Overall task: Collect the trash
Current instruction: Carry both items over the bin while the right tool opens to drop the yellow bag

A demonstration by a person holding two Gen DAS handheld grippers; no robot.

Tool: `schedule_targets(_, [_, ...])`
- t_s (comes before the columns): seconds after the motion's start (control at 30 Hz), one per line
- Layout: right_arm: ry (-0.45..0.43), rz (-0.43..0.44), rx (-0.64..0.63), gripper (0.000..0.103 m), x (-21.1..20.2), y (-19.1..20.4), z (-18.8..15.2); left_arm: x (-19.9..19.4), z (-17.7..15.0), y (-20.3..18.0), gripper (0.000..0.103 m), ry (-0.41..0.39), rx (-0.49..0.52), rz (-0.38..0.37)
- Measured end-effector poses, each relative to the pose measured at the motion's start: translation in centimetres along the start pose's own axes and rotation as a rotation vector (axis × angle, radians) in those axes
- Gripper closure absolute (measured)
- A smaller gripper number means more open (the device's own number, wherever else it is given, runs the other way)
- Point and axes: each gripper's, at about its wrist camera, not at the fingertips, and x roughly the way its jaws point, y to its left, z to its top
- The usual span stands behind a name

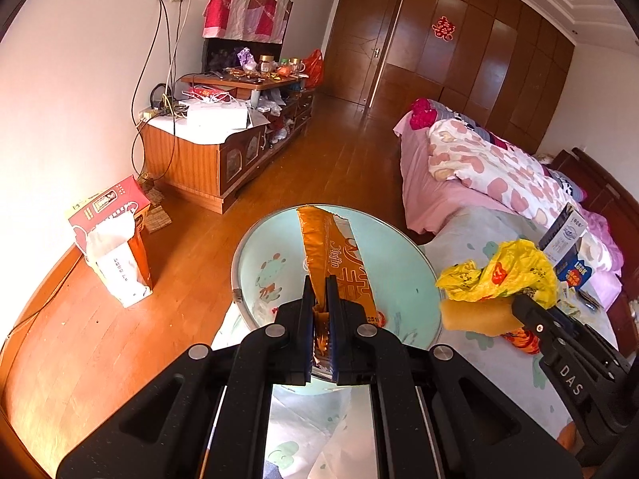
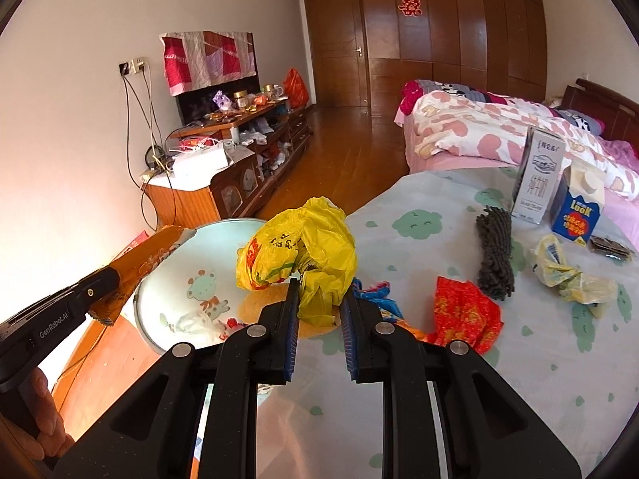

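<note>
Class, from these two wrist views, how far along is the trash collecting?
Done: a few scraps lie in the mint basin. In hand: the left gripper holds an orange wrapper above it; the right gripper holds a yellow bag. Left: red wrapper, knotted bag, cartons.

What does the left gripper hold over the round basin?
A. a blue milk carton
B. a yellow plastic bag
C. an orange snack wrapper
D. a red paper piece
C: the left gripper is shut on the orange snack wrapper above the basin.
</note>
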Motion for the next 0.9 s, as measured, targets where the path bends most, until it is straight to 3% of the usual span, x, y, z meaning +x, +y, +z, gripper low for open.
schedule_targets(0.37, [0.096,0.041,-0.002,0.083,3.9,2.3,0.0,2.1,-0.8,0.9,0.098,0.059,-0.022,0.000])
schedule_targets(0.9, [0.044,0.030,0.072,0.083,1.8,-0.8,0.4,2.0,-0.7,0.7,0.098,0.052,-0.019,-0.012])
